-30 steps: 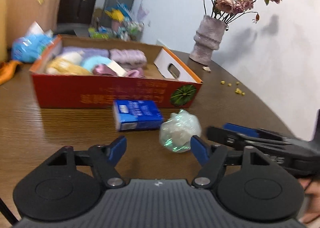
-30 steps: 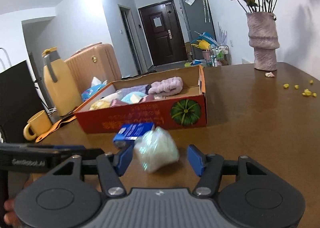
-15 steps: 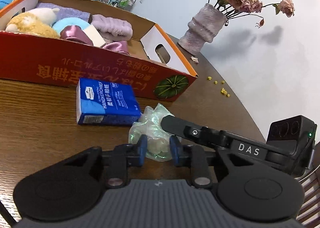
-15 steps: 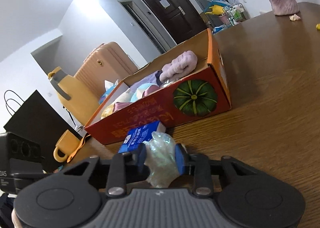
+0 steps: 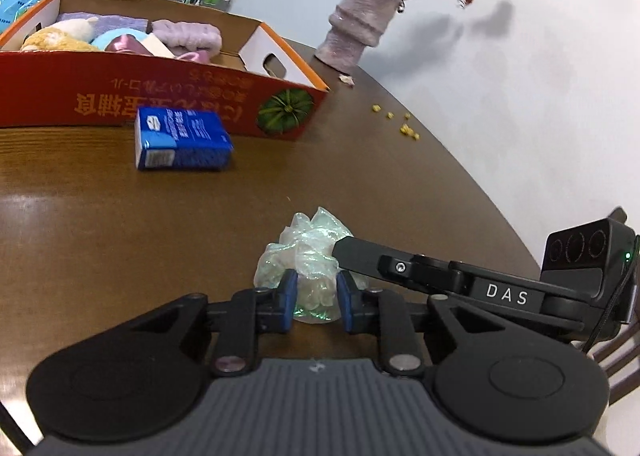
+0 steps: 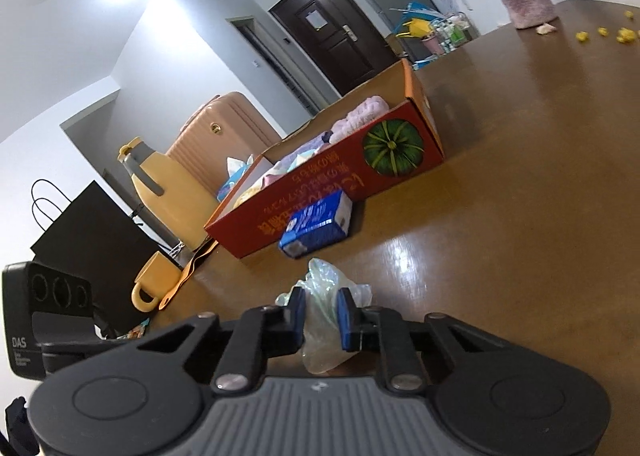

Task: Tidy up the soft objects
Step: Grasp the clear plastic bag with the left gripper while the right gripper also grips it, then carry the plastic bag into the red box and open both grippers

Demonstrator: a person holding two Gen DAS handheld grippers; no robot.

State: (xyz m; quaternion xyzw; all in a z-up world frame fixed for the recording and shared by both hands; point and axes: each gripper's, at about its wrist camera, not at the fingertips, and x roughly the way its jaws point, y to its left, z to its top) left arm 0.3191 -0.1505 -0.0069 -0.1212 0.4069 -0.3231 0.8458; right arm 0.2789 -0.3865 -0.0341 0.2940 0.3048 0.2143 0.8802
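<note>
Near the table's (image 5: 100, 256) front edge, crinkly plastic bag (image 5: 308, 252) pinched by left gripper (image 5: 316, 298) and right gripper (image 6: 321, 316) together, jaws just squeezed nearly shut, probably for carrying to the red cardboard box (image 5: 132, 100).

We see bare brown table (image 5: 120, 240) between the crumpled plastic bag (image 5: 308, 256) and the blue tissue pack (image 5: 182, 138), wide enough for a gripper to pass. Farther off, the pack lies just beside the red cardboard box (image 5: 132, 96), whose front wall bars the way on the left. To the right the table lies open up to the vase (image 5: 356, 34), save some yellow crumbs (image 5: 404, 126).
</note>
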